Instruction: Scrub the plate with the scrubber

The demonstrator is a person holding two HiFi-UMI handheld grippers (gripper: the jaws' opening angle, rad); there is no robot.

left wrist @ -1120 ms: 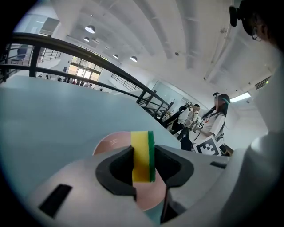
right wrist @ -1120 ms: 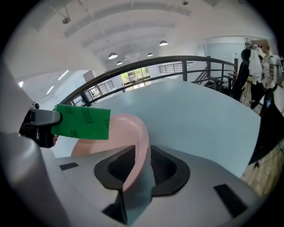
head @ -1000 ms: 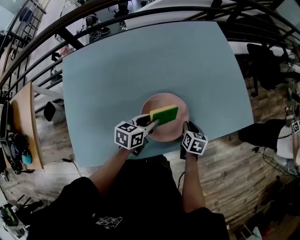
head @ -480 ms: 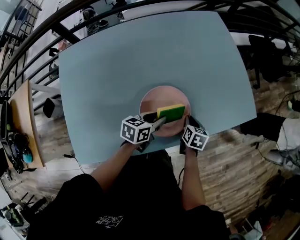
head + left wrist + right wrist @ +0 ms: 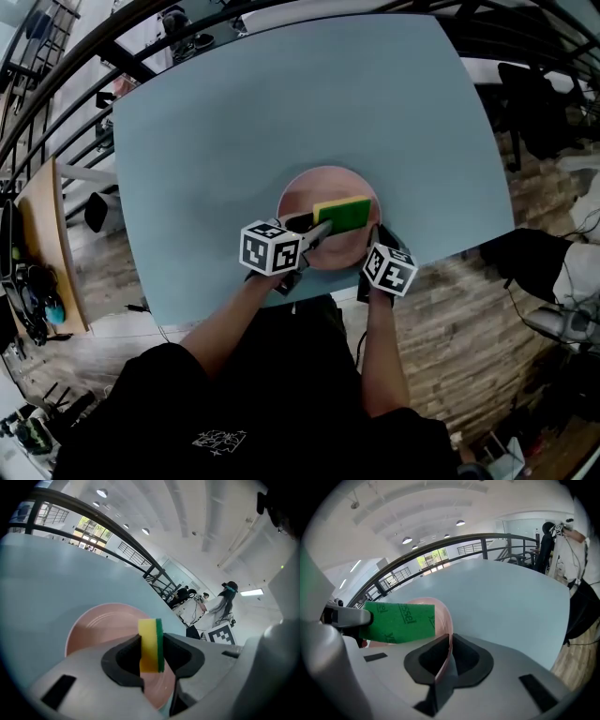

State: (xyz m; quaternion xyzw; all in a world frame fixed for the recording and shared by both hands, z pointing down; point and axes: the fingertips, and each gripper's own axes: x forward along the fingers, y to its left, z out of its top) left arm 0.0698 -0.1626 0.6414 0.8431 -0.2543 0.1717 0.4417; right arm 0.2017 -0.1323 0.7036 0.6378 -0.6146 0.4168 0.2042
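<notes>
A pink plate (image 5: pixel 305 202) lies on the pale blue table near its front edge. My left gripper (image 5: pixel 317 230) is shut on a yellow-and-green scrubber (image 5: pixel 343 214), which rests flat on the plate's right half. In the left gripper view the scrubber (image 5: pixel 151 645) stands on edge between the jaws, with the plate (image 5: pixel 101 625) behind it. My right gripper (image 5: pixel 373 242) is shut on the plate's near right rim (image 5: pixel 444 656). The right gripper view shows the green face of the scrubber (image 5: pixel 398 620) over the plate (image 5: pixel 440 616).
The blue table (image 5: pixel 281 112) stretches far beyond the plate. A dark railing (image 5: pixel 141 42) curves around its far side. A wooden bench (image 5: pixel 42 244) with small items stands at the left, above a wood floor (image 5: pixel 469 309).
The scrubber and my left gripper have slid a little toward the far side of the plate. My right gripper keeps its hold on the rim.
</notes>
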